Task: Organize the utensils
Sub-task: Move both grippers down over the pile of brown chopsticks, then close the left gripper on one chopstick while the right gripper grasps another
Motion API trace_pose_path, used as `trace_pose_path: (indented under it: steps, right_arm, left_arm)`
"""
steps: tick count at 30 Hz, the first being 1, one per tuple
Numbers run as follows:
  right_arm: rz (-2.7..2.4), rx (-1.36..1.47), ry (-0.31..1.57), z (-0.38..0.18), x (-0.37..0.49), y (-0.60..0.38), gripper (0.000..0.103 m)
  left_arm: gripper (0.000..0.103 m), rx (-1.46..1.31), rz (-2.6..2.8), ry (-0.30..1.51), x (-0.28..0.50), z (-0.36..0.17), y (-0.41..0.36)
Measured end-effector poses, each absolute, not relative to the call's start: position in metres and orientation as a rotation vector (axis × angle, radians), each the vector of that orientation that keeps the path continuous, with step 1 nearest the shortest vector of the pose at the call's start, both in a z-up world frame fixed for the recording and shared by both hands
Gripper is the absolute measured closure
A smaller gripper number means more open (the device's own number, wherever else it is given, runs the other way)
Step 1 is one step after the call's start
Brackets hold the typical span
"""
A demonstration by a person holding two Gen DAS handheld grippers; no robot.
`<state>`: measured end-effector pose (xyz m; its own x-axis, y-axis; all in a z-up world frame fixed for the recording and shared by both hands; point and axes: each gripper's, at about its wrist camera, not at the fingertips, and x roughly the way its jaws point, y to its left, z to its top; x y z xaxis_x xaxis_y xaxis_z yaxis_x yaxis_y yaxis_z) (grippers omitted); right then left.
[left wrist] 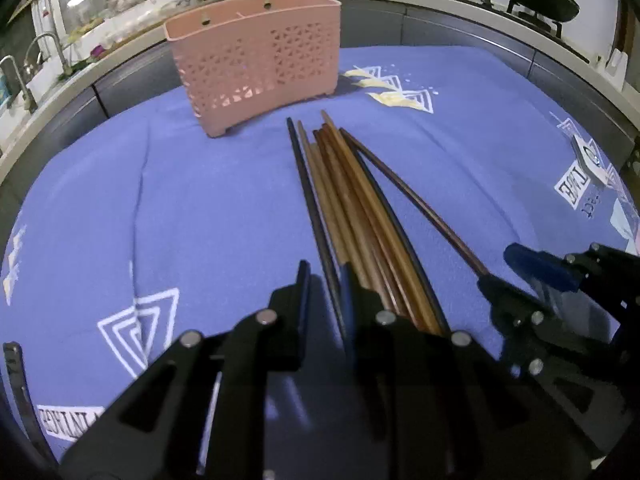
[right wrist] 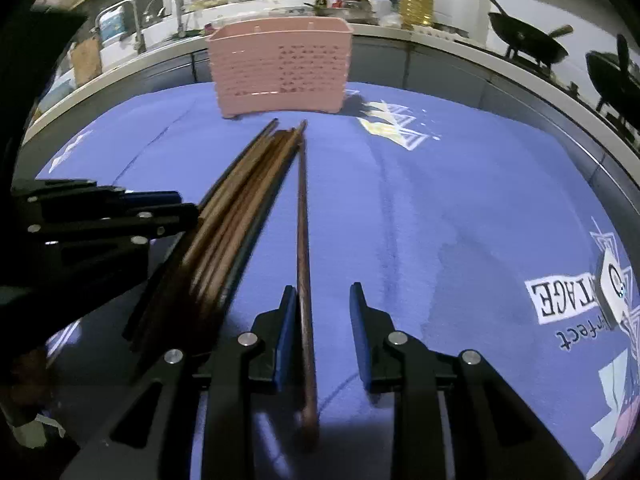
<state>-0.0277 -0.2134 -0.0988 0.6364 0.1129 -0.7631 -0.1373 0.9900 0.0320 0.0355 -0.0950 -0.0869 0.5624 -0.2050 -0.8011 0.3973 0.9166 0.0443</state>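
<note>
A bundle of wooden chopsticks (left wrist: 360, 216) lay on the blue printed cloth (left wrist: 160, 200), tips pointing toward a pink perforated utensil basket (left wrist: 256, 60) that stood upright at the cloth's far edge. One dark brown chopstick (right wrist: 303, 240) lay apart from the bundle, on the side away from the left gripper, its far tip close to the others.

The left gripper (left wrist: 326, 280) had its jaws partly open around a single black chopstick (left wrist: 310, 200) at the bundle's near end; whether the pads pressed on it could not be told. The right gripper (right wrist: 323, 308) sat low with its jaws open around the stray chopstick – the stick ran just beside its left pad, with a clear gap to the other.

Behind the basket, a kitchen counter (right wrist: 440, 36) carried bottles (right wrist: 416, 0) and, away from the basket, dark woks (right wrist: 528, 40).
</note>
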Motion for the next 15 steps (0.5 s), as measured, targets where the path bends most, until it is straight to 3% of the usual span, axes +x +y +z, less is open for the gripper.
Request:
trace_pose_path:
  steps: [15]
  right_arm:
    - [0.168,-0.017,0.862,-0.101,-0.025,-0.208,0.075]
  left_arm:
    - [0.087,0.219,-0.375,0.943,0.052,-0.095,-0.089]
